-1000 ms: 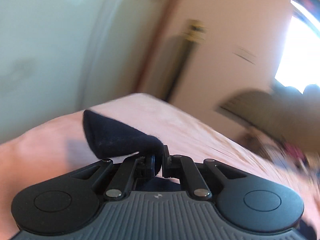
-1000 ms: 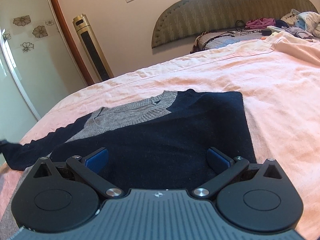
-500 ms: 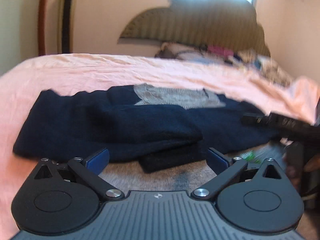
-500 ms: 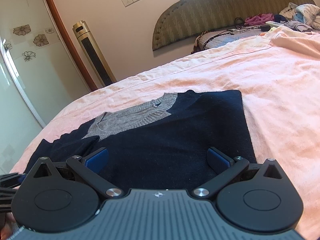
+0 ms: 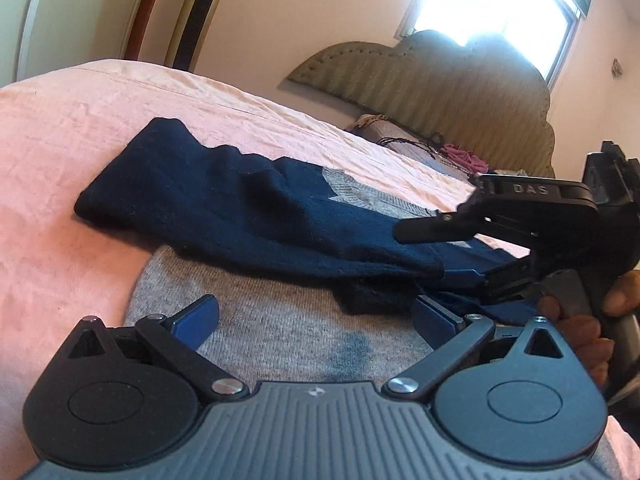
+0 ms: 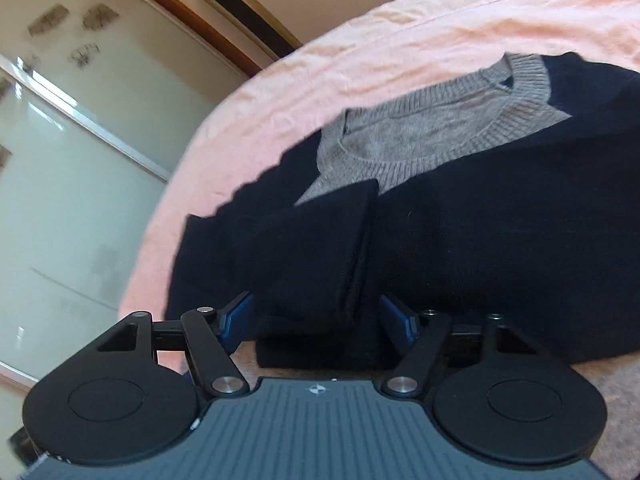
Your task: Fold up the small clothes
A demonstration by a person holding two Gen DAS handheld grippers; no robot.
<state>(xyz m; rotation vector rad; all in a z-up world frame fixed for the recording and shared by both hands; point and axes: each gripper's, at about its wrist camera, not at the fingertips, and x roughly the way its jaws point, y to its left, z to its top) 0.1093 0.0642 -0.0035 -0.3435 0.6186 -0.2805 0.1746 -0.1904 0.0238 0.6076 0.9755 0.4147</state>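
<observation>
While right gripper (image 6: 316, 316) closes, sleeve (image 6: 316, 248) between.

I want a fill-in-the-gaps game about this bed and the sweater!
1. The navy sweater has a collar coloured ____.
2. The sweater lies on a bed sheet coloured ____.
3. The pads on the left gripper are coloured ____.
4. The right gripper is closing with the folded ____ of the sweater between its pads.

Missing words: grey; pink; blue; sleeve
</observation>
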